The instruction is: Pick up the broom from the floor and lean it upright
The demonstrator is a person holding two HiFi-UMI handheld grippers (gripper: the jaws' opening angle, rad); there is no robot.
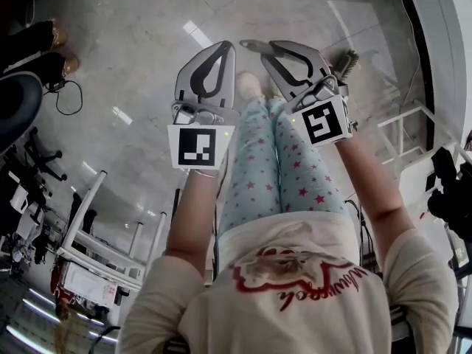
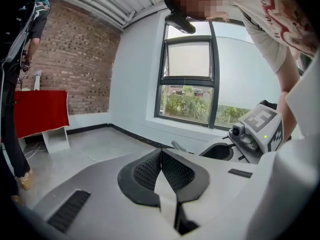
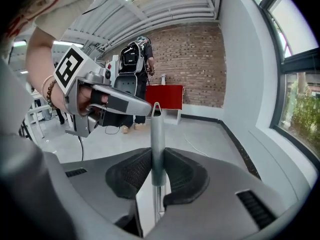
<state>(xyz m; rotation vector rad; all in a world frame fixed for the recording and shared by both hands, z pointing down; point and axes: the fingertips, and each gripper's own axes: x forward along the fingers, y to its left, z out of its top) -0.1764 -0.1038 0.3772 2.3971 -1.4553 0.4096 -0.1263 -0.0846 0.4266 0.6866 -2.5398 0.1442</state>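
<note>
My right gripper (image 1: 274, 47) (image 3: 156, 153) is shut on the broom's grey metal handle (image 3: 156, 129), which passes straight between the pads and ends in a capped tip just past them. In the head view that handle end (image 1: 249, 46) pokes out left of the jaws, and the bristle head (image 1: 346, 60) shows behind the right gripper's marker cube. The broom is off the floor. My left gripper (image 1: 226, 46) (image 2: 161, 155) is beside it on the left, pads pressed together with nothing between them. The left gripper view shows the right gripper (image 2: 254, 133) close by.
Grey polished floor (image 1: 147, 43) lies below, with the holder's star-patterned trouser legs (image 1: 284, 161) under the grippers. White frames (image 1: 96, 238) stand lower left, another (image 1: 413, 135) right. A cable (image 1: 70, 98) and someone's shoes (image 1: 63, 44) are at left. Red cabinet (image 3: 165, 96), bystander (image 3: 137, 59), window (image 2: 189, 81).
</note>
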